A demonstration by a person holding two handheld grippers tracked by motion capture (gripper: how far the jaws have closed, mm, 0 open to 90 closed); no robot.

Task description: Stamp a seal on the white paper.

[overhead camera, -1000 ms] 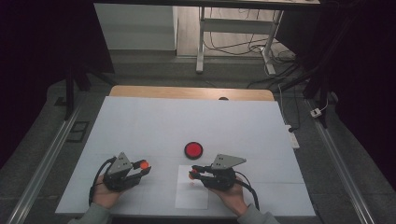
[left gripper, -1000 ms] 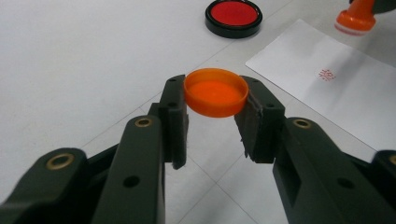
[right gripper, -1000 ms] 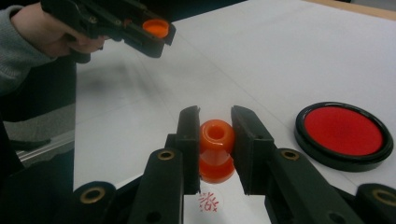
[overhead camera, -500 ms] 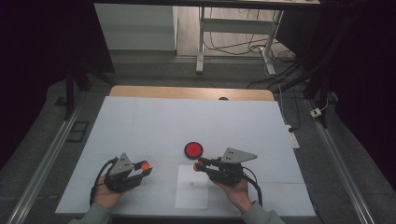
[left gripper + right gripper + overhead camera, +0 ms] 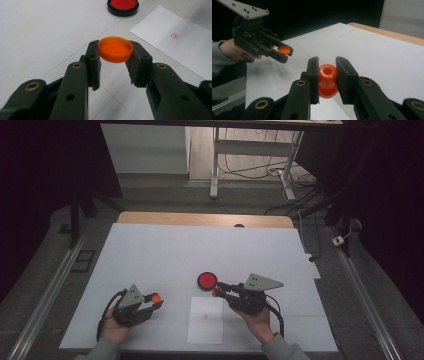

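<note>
Lower left of the high view: left gripper (image 5: 156, 301), black and angular under a grey three-cornered plate, clamped on a shallow round orange cap (image 5: 156, 297). Glossy plastic in the left gripper view, cap (image 5: 115, 49) open side up, squeezed at its rim between flat black pads (image 5: 93, 65), just above the matte white table (image 5: 165, 255).

Lower centre: a flat rectangular sheet of white paper (image 5: 206, 320) bearing a small red stamped mark (image 5: 205, 317). Just above it, a round ink pad (image 5: 207, 281), red inside a black rim.

Right of centre: right gripper (image 5: 218, 291), closed on an orange stamp (image 5: 217, 293) beside the ink pad. Smooth, rounded and waisted in the right gripper view, stamp (image 5: 328, 80) pinched between the pads, a round hollow in its upper end.
</note>
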